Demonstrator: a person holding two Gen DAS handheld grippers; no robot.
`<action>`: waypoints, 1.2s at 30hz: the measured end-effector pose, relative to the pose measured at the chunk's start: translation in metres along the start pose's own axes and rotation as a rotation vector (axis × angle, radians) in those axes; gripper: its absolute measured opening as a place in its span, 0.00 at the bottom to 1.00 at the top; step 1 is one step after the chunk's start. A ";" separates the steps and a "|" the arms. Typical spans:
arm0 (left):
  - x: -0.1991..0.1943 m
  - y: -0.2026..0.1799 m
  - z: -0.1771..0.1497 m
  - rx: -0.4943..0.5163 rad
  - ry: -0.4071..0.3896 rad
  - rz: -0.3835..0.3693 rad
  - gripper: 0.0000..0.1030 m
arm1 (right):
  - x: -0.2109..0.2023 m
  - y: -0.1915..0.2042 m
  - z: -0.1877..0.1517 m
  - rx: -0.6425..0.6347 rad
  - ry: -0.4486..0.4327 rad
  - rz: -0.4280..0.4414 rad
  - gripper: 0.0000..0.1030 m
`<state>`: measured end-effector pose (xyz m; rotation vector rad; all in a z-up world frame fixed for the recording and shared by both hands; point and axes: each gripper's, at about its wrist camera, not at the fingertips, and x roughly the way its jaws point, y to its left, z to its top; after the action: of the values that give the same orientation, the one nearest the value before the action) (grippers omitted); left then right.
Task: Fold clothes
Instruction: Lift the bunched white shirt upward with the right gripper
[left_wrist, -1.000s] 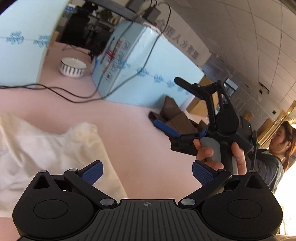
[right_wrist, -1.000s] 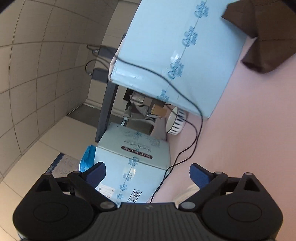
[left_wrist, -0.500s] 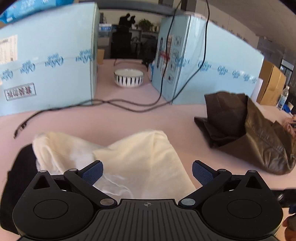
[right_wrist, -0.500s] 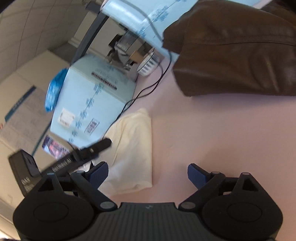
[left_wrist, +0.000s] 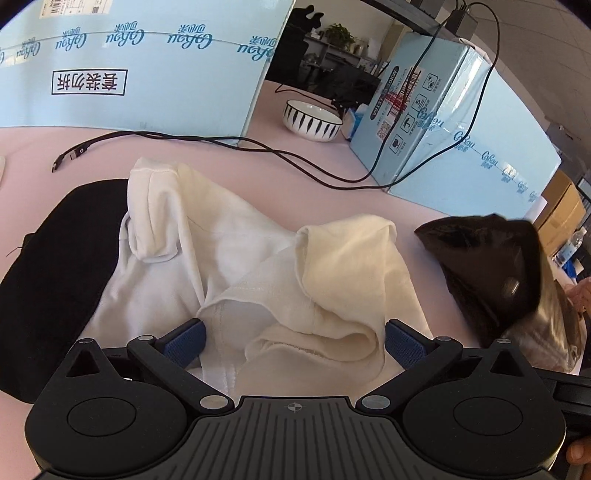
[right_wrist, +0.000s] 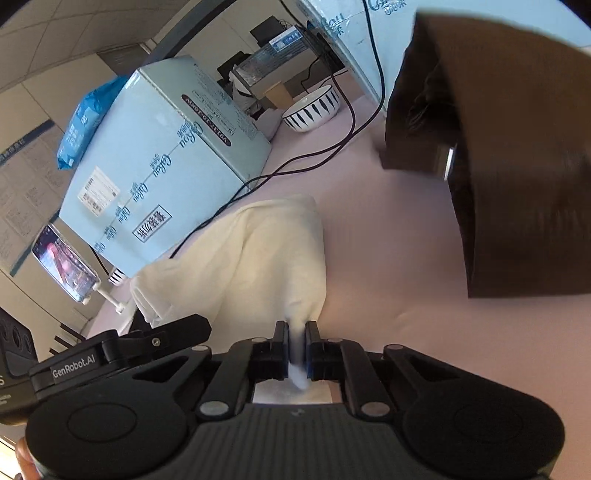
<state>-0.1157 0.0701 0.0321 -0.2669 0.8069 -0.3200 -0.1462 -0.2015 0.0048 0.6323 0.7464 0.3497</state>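
Garment: a cream-white garment (left_wrist: 258, 266) lies crumpled on the pink bench (left_wrist: 314, 173), partly over a black cloth (left_wrist: 59, 266) on its left in the left wrist view. One rolled sleeve or cuff stands up at the far left; a raw hem bunches near the camera.
Long axis: in the right wrist view the cream-white garment (right_wrist: 266, 258) runs as one long band from the near tongs up and left toward the blue box (right_wrist: 159, 166); its near end narrows to a point in the grip. In the left wrist view it runs more across the frame, so its true lie is hard to fix.
What changed: the right tongs (right_wrist: 296, 347) have just been closing and now sit clenched on a thin pinch of the garment's edge; half a second ago they stood wide with nothing between them. Both cameras, which a second ago looked at walls and boxes, now look down on the cloth.
Left tongs: the left tongs (left_wrist: 293, 341) are spread wide, pads either side of the bunched hem, not yet pressing it.
Meaning: one corner looks secured; the left side probably needs its own pinch before the garment can be lifted and spread flat.
Around: a brown jacket (left_wrist: 491, 269) lies just right of the garment, apart from it; a striped bowl (left_wrist: 312, 120) and black cables (left_wrist: 221, 142) sit farther back among the boxes.
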 end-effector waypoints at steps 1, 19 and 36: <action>-0.002 0.002 0.000 -0.020 0.003 -0.017 1.00 | -0.007 0.000 0.000 -0.001 -0.029 0.023 0.06; -0.134 0.119 -0.020 -0.436 -0.425 -0.079 1.00 | 0.035 0.175 -0.013 -0.551 -0.042 0.256 0.06; -0.075 0.128 0.053 -0.308 -0.022 -0.219 1.00 | 0.062 0.173 -0.027 -0.475 0.235 0.350 0.70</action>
<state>-0.1025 0.2219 0.0715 -0.6497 0.8062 -0.3975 -0.1358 -0.0281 0.0691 0.2687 0.7395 0.9062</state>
